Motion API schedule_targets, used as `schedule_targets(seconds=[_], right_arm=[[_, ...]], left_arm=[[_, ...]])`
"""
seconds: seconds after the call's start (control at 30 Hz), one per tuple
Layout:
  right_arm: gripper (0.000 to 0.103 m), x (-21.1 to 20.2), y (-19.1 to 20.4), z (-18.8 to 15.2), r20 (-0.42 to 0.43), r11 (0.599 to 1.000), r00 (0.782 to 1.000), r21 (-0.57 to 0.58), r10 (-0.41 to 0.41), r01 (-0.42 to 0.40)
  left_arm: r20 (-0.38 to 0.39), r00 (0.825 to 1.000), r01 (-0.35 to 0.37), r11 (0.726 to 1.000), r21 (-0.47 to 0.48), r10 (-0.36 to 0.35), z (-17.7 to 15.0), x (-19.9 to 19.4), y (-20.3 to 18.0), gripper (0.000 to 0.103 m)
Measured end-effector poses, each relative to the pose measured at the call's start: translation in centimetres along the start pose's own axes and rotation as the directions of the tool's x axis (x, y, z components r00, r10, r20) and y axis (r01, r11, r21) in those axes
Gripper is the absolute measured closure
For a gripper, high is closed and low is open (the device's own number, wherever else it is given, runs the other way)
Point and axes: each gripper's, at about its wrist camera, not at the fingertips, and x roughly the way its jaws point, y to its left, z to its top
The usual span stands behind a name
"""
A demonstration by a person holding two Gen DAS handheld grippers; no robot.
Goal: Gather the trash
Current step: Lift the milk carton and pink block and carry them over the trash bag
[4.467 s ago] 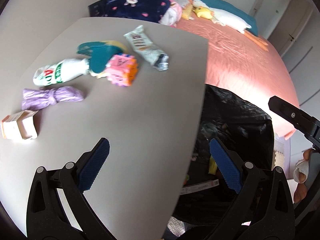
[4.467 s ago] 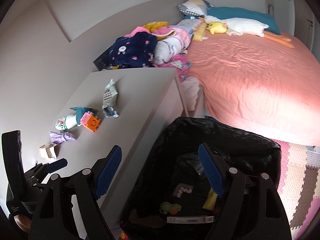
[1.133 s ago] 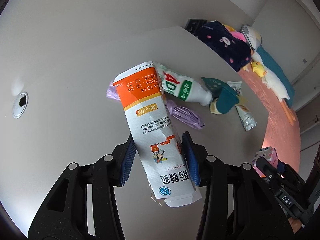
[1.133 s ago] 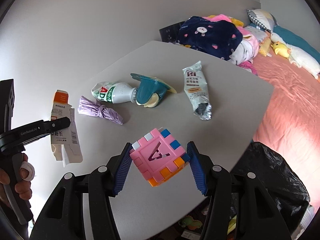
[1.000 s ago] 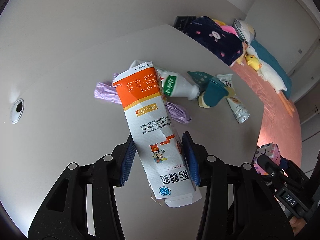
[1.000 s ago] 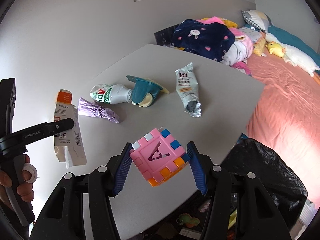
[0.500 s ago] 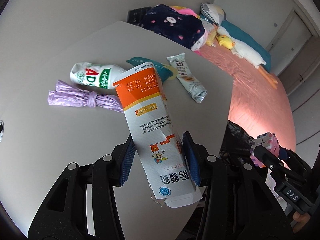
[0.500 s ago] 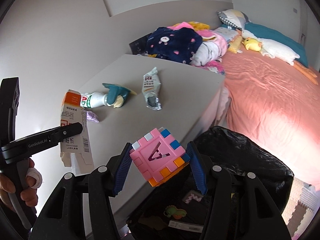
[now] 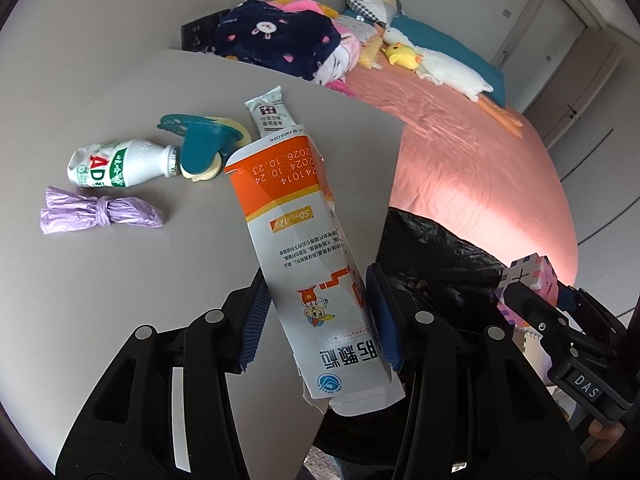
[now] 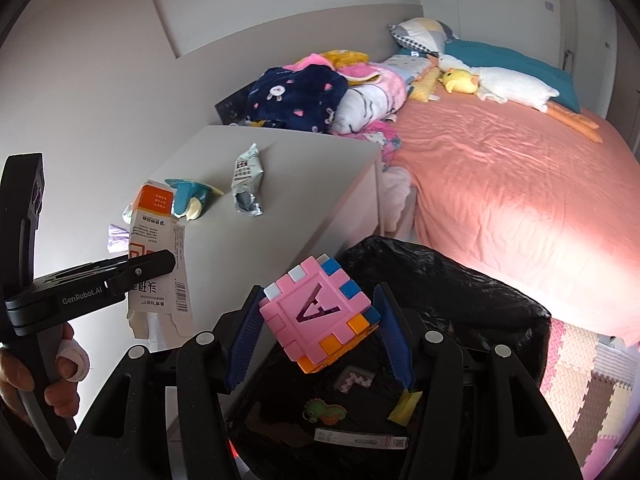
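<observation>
Table (image 9: 120, 280) bottle (image 10: 127, 212) behind carton (image 10: 158, 240)

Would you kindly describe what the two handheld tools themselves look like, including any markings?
Both are matte black plastic with silver screws and ribbed blue pads. The left tool reads "GenRobot.AI" in white; the right tool carries a "DAS" label. A white wrap circles one finger of the left hand.

A pink-sheeted bed (image 10: 500, 184) stands beside the table (image 9: 120, 260). A plush duck (image 10: 496, 80) lies by teal pillows (image 10: 516, 64). Clothes (image 10: 296, 96) are heaped near the headboard.
</observation>
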Motion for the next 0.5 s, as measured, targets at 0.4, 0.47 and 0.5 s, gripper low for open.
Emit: schedule_targets(seconds=[0.4, 0.47, 0.5], right_arm=[[0.046, -2.2, -2.8, -0.8, 0.029, 0.996, 0.998, 0.066, -0.055, 0.053], [0.046, -2.6, -3.3, -0.9, 0.034, 0.995, 0.997, 0.078, -0.065, 0.062], [0.046, -2.7, -3.5, -1.0, 0.035, 0.994, 0.997, 0.082, -0.068, 0.065]], left_arm=[[-0.023, 0.999, 0.050, 0.994, 0.098, -0.048, 0.2, 1.1, -4.0, 0.056], [-0.029, 0.998, 0.059, 0.992, 0.115, -0.056, 0.3, 1.3, -4.6, 0.056], [-0.033, 0.998, 0.064, 0.990, 0.126, -0.061, 0.3, 1.4, -5.0, 0.056]])
